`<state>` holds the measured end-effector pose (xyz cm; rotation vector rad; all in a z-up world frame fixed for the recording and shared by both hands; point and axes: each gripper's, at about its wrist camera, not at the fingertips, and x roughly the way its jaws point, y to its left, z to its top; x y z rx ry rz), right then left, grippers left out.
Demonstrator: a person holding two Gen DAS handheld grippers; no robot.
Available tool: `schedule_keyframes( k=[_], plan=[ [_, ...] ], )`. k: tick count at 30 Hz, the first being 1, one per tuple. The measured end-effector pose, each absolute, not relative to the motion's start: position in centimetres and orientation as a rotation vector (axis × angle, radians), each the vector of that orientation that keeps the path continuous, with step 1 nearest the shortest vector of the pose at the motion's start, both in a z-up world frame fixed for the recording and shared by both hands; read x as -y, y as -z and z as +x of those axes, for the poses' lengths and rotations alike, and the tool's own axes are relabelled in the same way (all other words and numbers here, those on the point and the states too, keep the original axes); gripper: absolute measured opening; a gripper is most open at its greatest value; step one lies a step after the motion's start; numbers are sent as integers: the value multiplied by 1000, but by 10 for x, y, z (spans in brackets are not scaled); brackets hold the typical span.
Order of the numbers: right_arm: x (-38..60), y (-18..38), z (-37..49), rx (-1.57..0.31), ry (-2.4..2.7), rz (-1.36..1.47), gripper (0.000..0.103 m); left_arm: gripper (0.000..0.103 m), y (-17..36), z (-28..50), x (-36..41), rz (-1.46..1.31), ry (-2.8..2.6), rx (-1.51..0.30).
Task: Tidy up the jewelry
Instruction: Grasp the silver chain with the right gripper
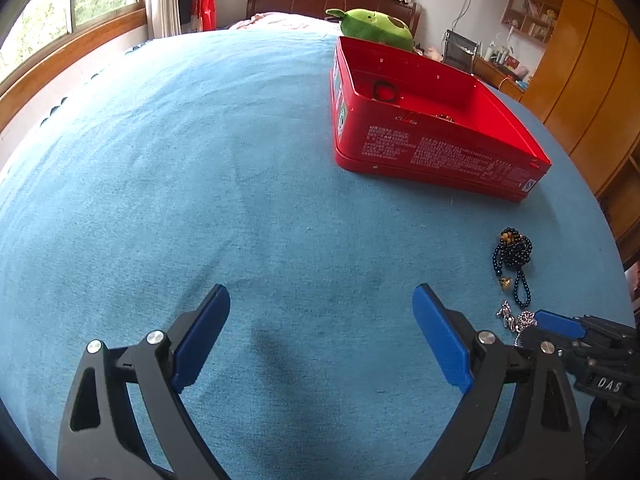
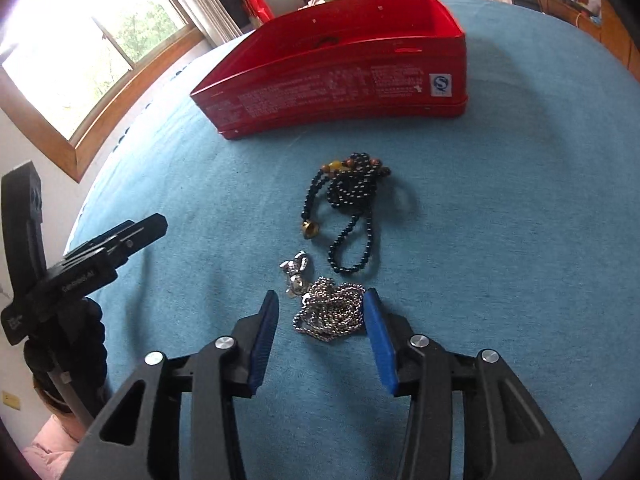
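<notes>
An open red tin (image 1: 420, 148) (image 2: 340, 84) stands on the blue cloth (image 1: 200, 160). Inside it lie a black ring (image 1: 385, 91) and a small gold piece (image 1: 442, 117). In front of the tin lies a black bead necklace (image 2: 352, 196) (image 1: 514, 252) with amber beads and a gold bell. Nearer, a heaped silver chain (image 2: 332, 312) (image 1: 520, 320) with a silver pendant (image 2: 296, 272) rests on the cloth. My right gripper (image 2: 322, 296) is open with its jaws on either side of the chain heap. My left gripper (image 1: 320, 294) is wide open over bare cloth, left of the jewelry.
A green plush toy (image 1: 376, 28) sits behind the tin. A window runs along the left and wooden wardrobes (image 1: 592, 100) stand at the right. Bare cloth spreads left of the tin. A person in pink shows at the lower left of the right wrist view.
</notes>
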<state>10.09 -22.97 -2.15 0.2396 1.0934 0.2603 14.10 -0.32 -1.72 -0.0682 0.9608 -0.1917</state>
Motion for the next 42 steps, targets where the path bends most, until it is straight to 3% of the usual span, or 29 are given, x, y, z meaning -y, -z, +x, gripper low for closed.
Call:
schedule_keyframes(
  k=[8,15,20,21,25,30,34,42],
  plan=[
    [203,22,111,-1069,-226,144,46,92,20,139,1,-71,204,-967],
    [185,24,110,-1027,-190,21,26,92,21,140,-2,-84,200,-979],
    [191,24,96,-1018,-229,56,25,92,24,142,-3,-84,197,-996],
    [195,22,93,-1019,-244,91,14,92,25,142,-2,-84,197,-999],
    [212,18,85,-1027,-306,172,5,92,25,140,2,-80,201,-1009],
    [237,24,82,-1066,-332,268,6,92,20,135,16,-54,231,-1007],
    [237,25,85,-1087,-363,286,21,92,17,131,24,-54,238,-1004],
    [217,24,70,-1038,-341,85,17,92,20,129,40,-45,240,-1026]
  ],
)
